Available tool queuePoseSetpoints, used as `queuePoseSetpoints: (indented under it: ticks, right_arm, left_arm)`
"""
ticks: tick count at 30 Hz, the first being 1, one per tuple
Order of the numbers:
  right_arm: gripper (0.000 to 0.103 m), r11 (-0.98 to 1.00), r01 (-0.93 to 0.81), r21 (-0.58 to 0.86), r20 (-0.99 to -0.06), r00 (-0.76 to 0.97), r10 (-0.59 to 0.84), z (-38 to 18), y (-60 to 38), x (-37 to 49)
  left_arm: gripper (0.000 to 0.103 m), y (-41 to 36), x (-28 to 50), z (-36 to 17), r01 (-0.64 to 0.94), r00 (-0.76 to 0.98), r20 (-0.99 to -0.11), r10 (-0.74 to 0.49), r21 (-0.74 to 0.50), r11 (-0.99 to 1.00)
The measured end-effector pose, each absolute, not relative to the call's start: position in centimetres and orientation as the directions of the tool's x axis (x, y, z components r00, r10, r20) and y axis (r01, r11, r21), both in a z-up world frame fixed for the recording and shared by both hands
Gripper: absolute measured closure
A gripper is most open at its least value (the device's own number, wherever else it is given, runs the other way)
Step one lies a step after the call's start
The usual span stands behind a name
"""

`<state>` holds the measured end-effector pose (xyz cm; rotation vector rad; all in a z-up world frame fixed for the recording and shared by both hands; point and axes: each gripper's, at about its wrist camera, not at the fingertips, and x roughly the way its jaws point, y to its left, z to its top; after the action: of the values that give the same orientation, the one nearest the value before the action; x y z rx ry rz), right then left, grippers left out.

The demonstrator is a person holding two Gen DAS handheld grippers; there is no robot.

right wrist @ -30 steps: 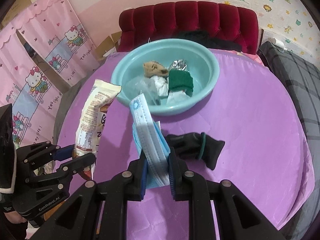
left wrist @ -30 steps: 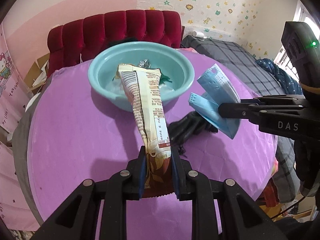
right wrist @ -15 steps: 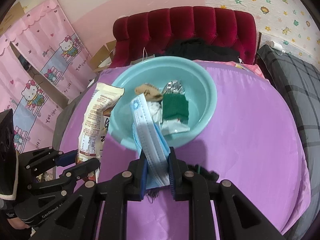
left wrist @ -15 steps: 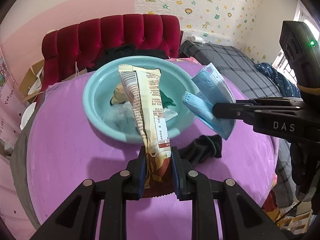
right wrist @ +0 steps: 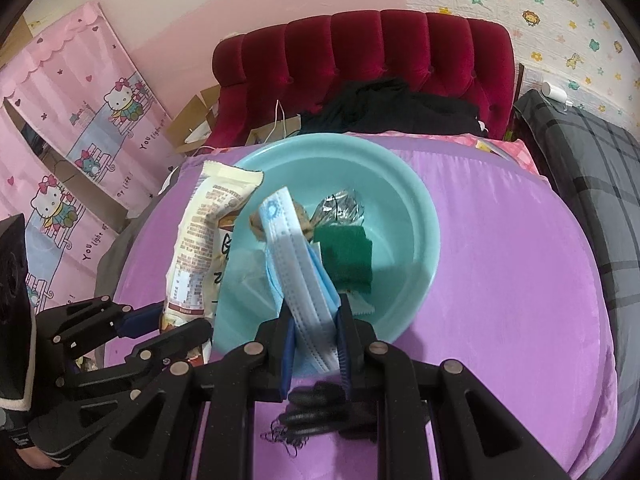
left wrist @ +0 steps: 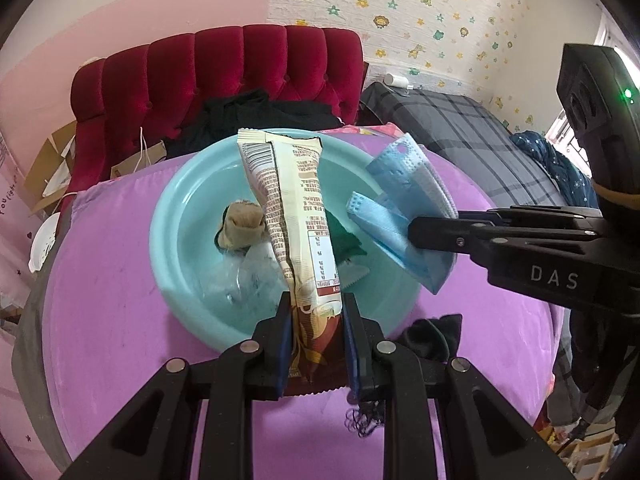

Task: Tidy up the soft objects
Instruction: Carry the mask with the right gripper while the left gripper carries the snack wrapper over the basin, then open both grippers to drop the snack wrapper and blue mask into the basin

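Though wrapper [left wrist: 298, 216] print illegible, right claw [left wrist: 416, 232] reads "DAS".

Snack packet [left wrist: 298, 216], blue mask [left wrist: 404, 216] above basin [left wrist: 176, 216]

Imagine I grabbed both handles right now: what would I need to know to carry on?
Left gripper: shut on the snack packet, held over the teal basin.
Right gripper: shut on the blue face mask, also over the basin.
Already in the basin: beige sock, green cloth, foil wrapper, clear plastic.
Left: release both into the basin, then fetch the black sock lying on the purple tablecloth.
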<state>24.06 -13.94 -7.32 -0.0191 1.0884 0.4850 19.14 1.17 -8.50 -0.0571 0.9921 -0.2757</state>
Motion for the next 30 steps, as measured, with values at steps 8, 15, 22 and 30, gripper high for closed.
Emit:
queuePoseSetpoints:
  ticks: [8,15,22,30]
  right_arm:
    - [0.084,0.906,-0.356,0.227,-0.862,0.359,0.357,-8.9,-13.3,27.3]
    - [0.084,0.914,-0.336,0.225,-0.873,0.348,0.342,-10.2,-12.5,29.4]
    - [0.083,0.924,-0.315,0.218,-0.887,0.331,0.322,-11.6,-12.1,31.4]
    - [0.081,0.928,-0.297,0.224,-0.898,0.308,0.315,-12.7,-12.2,32.3]
  left_arm:
    - [0.079,1.1,22.2,-9.8,0.21,0.492,-0.829,-0.266,-0.183,0.96]
    - [0.079,0.7,24.3,-11.1,0.207,0.476,-0.839,-0.262,-0.183,0.961]
    - [0.079,0.2,26.0,-12.7,0.201,0.444,-0.862,-0.246,-0.172,0.964]
    - [0.078,-0.4,26.4,-13.2,0.215,0.429,-0.869,-0.247,-0.168,0.962]
